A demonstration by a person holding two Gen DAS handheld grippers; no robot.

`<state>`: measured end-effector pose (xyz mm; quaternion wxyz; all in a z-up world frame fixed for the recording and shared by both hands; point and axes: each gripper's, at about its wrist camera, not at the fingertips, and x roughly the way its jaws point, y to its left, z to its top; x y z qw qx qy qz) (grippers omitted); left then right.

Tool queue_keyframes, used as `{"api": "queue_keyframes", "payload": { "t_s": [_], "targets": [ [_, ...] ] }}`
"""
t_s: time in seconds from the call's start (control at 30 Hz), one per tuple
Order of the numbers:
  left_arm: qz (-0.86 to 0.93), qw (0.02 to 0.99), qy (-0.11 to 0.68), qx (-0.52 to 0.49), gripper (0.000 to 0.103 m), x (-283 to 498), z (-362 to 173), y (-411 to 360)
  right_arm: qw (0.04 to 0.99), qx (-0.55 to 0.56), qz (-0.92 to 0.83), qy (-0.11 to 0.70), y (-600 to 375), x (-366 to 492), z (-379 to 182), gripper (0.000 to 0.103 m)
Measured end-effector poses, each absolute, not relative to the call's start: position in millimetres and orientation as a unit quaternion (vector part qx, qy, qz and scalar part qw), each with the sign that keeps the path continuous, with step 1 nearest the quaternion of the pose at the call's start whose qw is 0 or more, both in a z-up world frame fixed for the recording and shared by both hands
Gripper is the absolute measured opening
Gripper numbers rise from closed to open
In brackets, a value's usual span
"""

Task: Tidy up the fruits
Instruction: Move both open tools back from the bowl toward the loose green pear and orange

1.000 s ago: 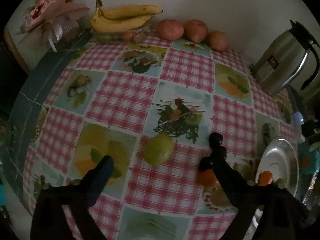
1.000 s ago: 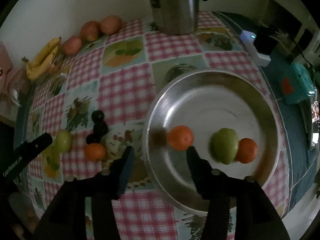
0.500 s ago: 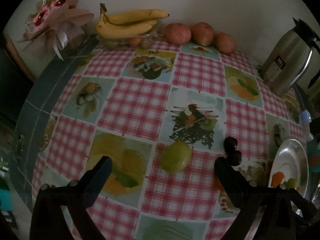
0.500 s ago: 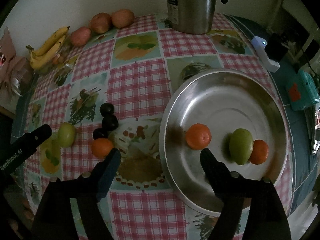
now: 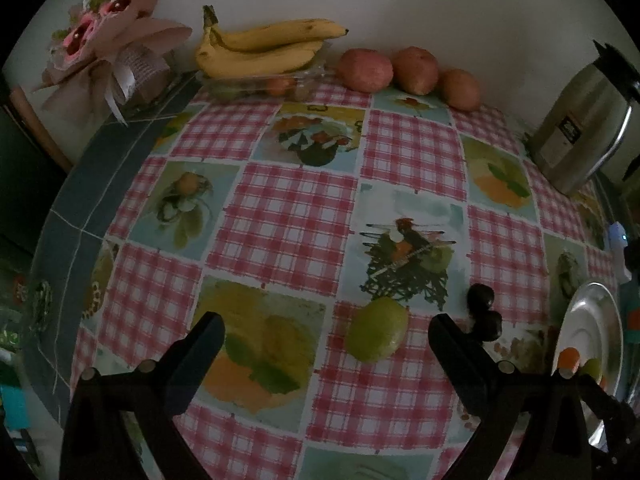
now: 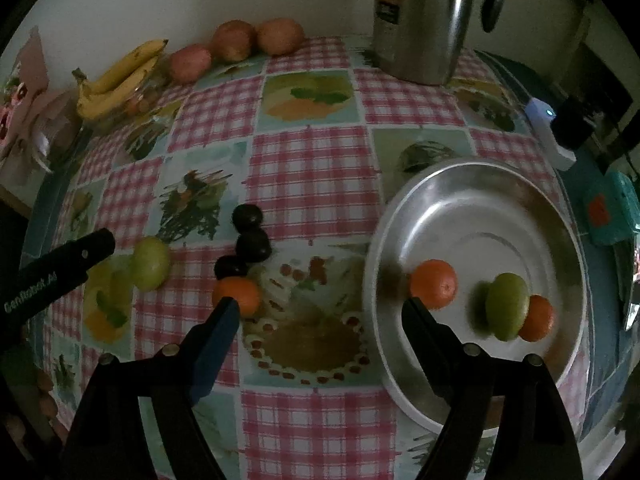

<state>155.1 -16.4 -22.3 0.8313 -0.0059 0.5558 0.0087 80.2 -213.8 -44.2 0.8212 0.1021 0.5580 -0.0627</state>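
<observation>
Right gripper [image 6: 320, 312]: jaws spread wide, just opened, nothing between them, above the checked fruit-print tablecloth [image 6: 312, 176]. Left gripper [image 5: 326, 334]: jaws released, empty, the loose green round fruit [image 5: 377, 329] beyond them. Round steel plate [image 6: 520, 208] holds two oranges [image 6: 434, 284] and a green fruit [image 6: 506, 306]

My two grippers are black, with silver screws on each arm; the left gripper [image 6: 60, 272] has white letters "GenRobot.AI", and the right gripper [image 6: 320, 314] shows blue-looking inner pads.
</observation>
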Motion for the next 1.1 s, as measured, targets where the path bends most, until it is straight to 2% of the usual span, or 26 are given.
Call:
{"api": "queue_keyframes", "payload": {
  "t_s": [0.3,0.4,0.77,1.1],
  "targets": [
    [0.004,0.828,0.561,-0.020,0.103,163,-28,-3,0.821,0.110,-0.043,0.559,-198,94,-54,0.085],
    [0.001,0.827,0.562,-0.023,0.103,166,-30,1,0.823,0.111,-0.039,0.556,-194,98,-54,0.094],
    [-0.023,0.823,0.567,-0.027,0.103,176,-42,-6,0.811,0.114,-0.033,0.573,-180,115,-69,0.094],
    [-0.039,0.788,0.614,-0.014,0.103,178,-74,-24,0.790,0.094,-0.032,0.605,-168,119,-96,0.094]
  ]
}}
